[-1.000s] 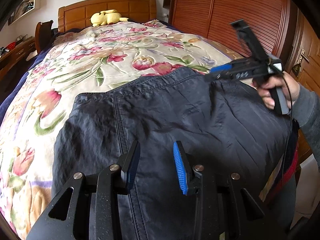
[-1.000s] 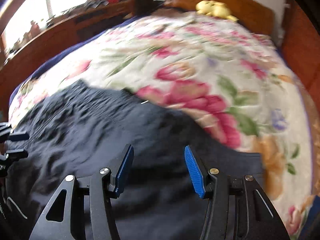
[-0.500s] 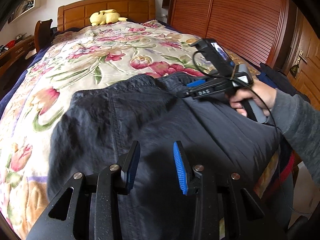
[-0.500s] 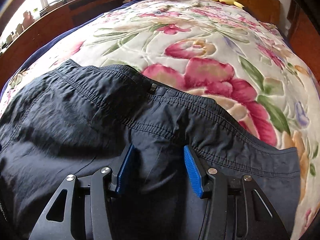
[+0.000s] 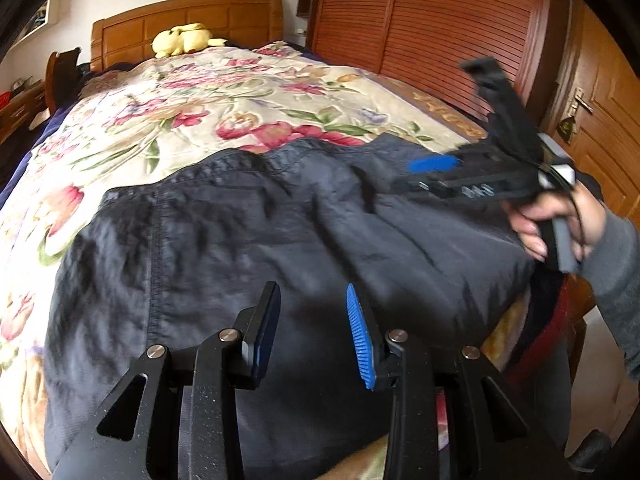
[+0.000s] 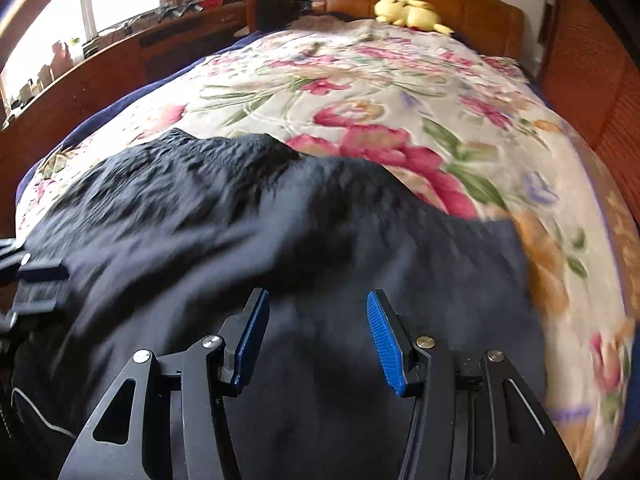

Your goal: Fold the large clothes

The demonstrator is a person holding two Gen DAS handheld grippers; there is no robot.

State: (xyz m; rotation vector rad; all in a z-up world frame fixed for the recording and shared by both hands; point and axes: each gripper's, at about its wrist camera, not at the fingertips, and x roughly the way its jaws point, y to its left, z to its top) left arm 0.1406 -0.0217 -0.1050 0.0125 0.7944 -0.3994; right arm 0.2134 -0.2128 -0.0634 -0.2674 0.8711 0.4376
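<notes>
A large dark navy garment (image 5: pixel 248 240) lies spread over the foot of the bed on a floral quilt (image 5: pixel 192 112); its stitched edge faces the headboard. It also fills the lower half of the right wrist view (image 6: pixel 280 240). My left gripper (image 5: pixel 312 320) is open and empty, just above the near part of the cloth. My right gripper (image 6: pixel 316 328) is open and empty, hovering over the garment's right part. In the left wrist view the right gripper (image 5: pixel 432 164) shows at the right, blurred, held by a hand.
A yellow plush toy (image 5: pixel 182 38) lies by the wooden headboard (image 5: pixel 184 16). Wooden slatted wardrobe doors (image 5: pixel 420 20) stand along the right of the bed. A desk with clutter (image 6: pixel 120 52) and a window run along the left. Red and dark fabric (image 5: pixel 548 320) hangs at the bed's right corner.
My right gripper has pulled back to the right and upward from the garment's far edge; it is blurred with motion. The left gripper has barely moved. The cloth shows new wrinkles.
</notes>
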